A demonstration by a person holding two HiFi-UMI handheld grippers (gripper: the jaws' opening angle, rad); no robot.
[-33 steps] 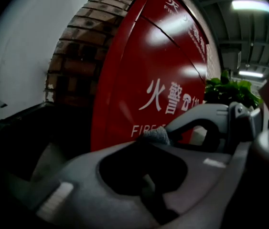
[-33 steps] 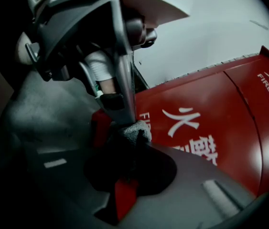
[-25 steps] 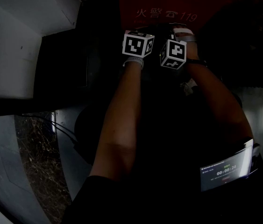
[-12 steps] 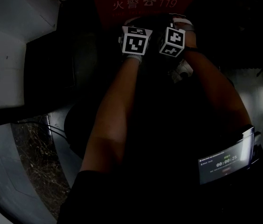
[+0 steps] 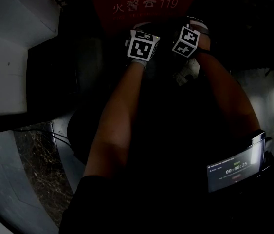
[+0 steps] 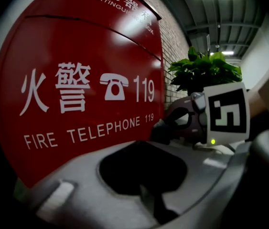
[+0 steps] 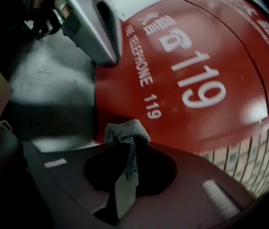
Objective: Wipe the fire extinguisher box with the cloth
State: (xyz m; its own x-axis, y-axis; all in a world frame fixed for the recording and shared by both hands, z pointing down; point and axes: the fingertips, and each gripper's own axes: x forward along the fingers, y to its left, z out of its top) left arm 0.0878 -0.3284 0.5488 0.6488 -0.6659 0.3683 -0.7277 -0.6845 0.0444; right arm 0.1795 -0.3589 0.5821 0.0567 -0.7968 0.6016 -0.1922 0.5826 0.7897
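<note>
The right gripper (image 7: 125, 149) is now carried farther right of the closed, empty left gripper (image 6: 148, 194). A crumpled grey cloth (image 7: 129, 128) is clamped in it, and the glossy red fire extinguisher box (image 7: 196, 80) is faced straight ahead, near its lower edge.

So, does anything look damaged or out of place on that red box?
Nothing stands out. The fire extinguisher box has a smooth, unmarked red front with clean white lettering. The cloth is simply bunched up in the fingers of the right gripper, close to the box.
</note>
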